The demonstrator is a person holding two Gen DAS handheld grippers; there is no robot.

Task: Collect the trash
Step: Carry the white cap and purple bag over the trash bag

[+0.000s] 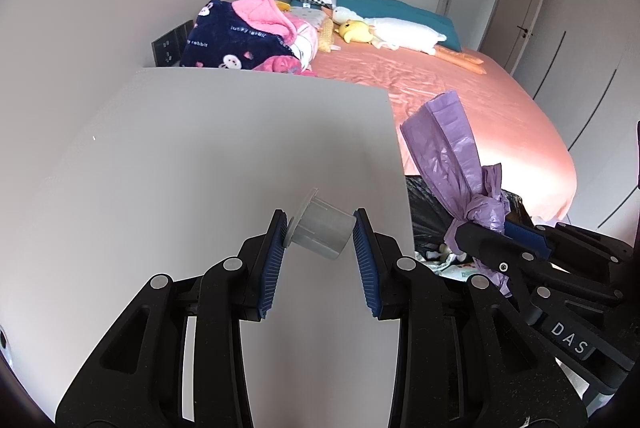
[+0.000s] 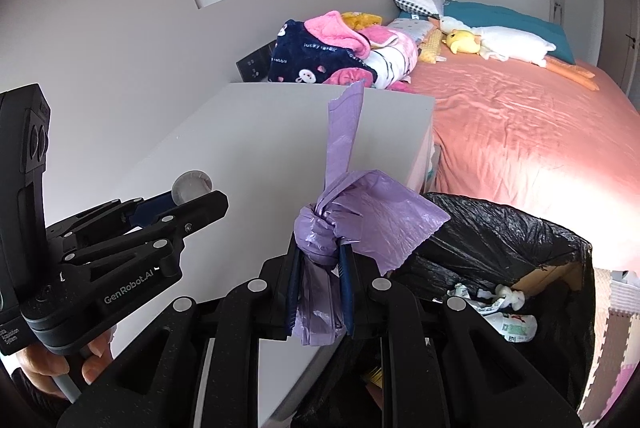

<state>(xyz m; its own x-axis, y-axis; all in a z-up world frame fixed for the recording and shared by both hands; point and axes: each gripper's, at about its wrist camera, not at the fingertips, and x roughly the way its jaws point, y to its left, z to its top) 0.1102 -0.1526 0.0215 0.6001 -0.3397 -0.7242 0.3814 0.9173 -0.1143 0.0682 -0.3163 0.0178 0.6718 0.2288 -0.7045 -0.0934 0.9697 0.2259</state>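
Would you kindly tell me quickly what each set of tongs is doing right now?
Left tongs: closed on a small clear plastic cup, held sideways.
Right tongs: closed on the knotted purple bag, beside the black-lined trash bin.

Both wrist views look forward and down, close over the white tabletop (image 1: pixel 200 168) — the right sits just beside the left; both share the bed (image 2: pixel 520 132) beyond.

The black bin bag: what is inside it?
Inside the black bag, crumpled white wrappers with green and red print lie against a brown cardboard wall. Whatever lies deeper is hidden by the bag's folds and the right tongs.
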